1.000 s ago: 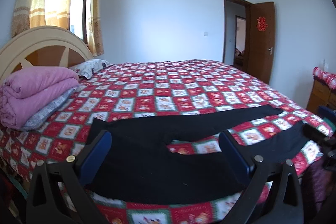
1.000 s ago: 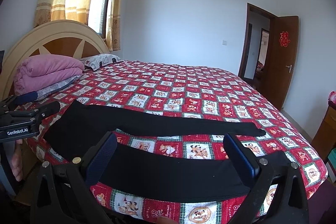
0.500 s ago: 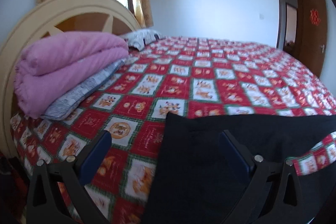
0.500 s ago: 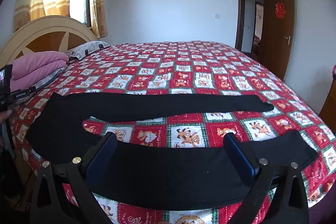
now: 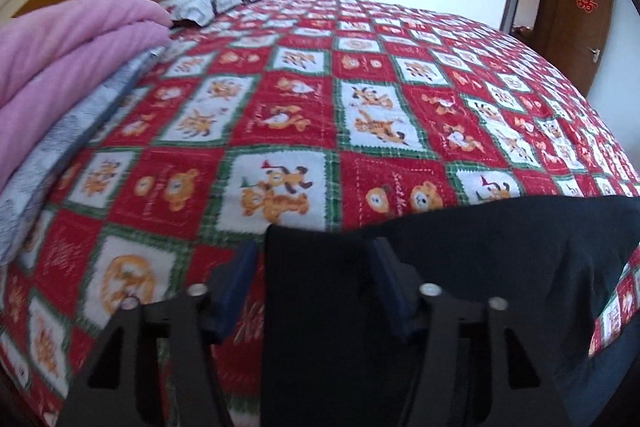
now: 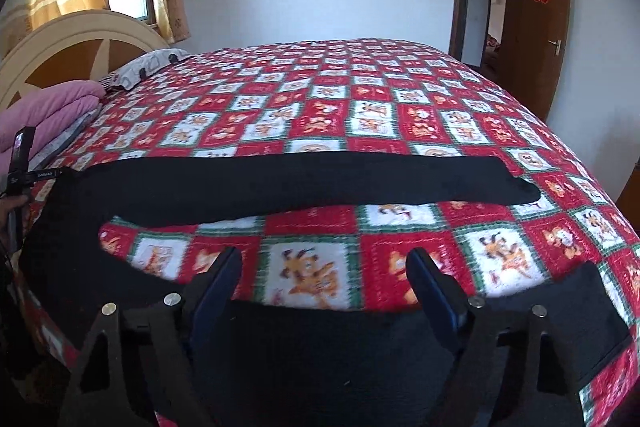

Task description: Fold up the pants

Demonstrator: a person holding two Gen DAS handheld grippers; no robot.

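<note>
Black pants (image 6: 280, 183) lie spread on the red patterned bed cover (image 6: 360, 107), waist to the left, both legs running right. In the left wrist view my left gripper (image 5: 312, 267) is low over the waist corner of the pants (image 5: 480, 247). Its blue fingers (image 5: 240, 275) straddle the waistband edge with a gap still between them. In the right wrist view my right gripper (image 6: 324, 275) is open, its fingers (image 6: 428, 283) over the upper edge of the near pant leg (image 6: 320, 347). The left gripper also shows at the far left of the right wrist view (image 6: 24, 175).
A folded pink blanket (image 5: 60, 67) on a grey one lies by the headboard (image 6: 72, 43) at left, with a pillow (image 5: 212, 3) behind. A brown door (image 6: 540, 19) stands open at the right. The bed edge is just below both grippers.
Both grippers have dropped closer to the bed and moved forward. The left gripper's fingers have narrowed around the waistband corner. The right gripper's fingers have also narrowed over the near leg.
</note>
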